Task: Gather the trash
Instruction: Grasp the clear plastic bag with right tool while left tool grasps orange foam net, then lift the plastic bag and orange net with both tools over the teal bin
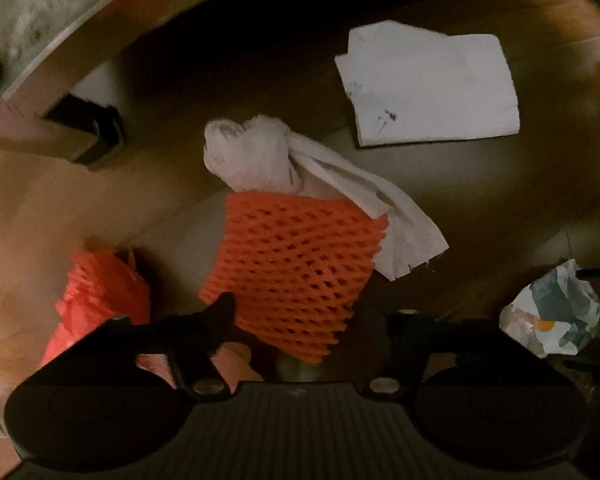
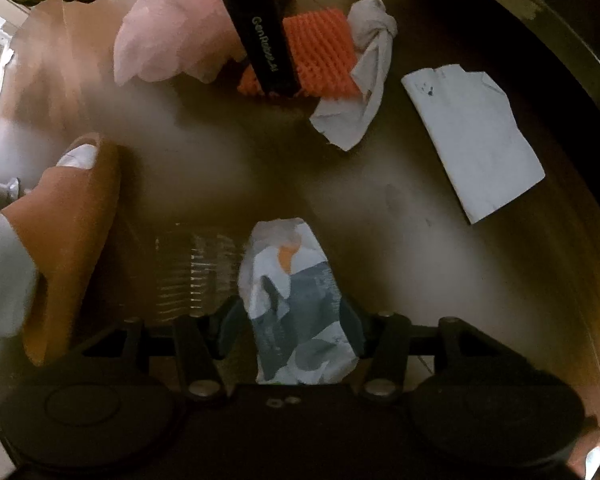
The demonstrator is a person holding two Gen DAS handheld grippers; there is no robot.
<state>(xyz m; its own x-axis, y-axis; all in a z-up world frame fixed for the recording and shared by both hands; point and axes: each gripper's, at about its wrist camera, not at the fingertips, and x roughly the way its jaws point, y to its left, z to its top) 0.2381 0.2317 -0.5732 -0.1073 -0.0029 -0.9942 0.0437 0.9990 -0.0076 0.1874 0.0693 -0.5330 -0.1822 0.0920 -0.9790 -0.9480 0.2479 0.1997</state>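
Left gripper point(image 1: 296, 320) straddles orange foam net point(image 1: 296, 268), jaws apart, grip unclear. Net light, springy; pinch mid-body. Right gripper point(image 2: 290, 326) spread around crumpled printed wrapper point(image 2: 296, 300), pads not visibly pressing. Wrapper light, crushable; take at middle. Knotted white tissue point(image 1: 260, 156) beyond net.

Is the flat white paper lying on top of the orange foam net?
No, the white paper lies apart from the orange foam net, on bare floor.
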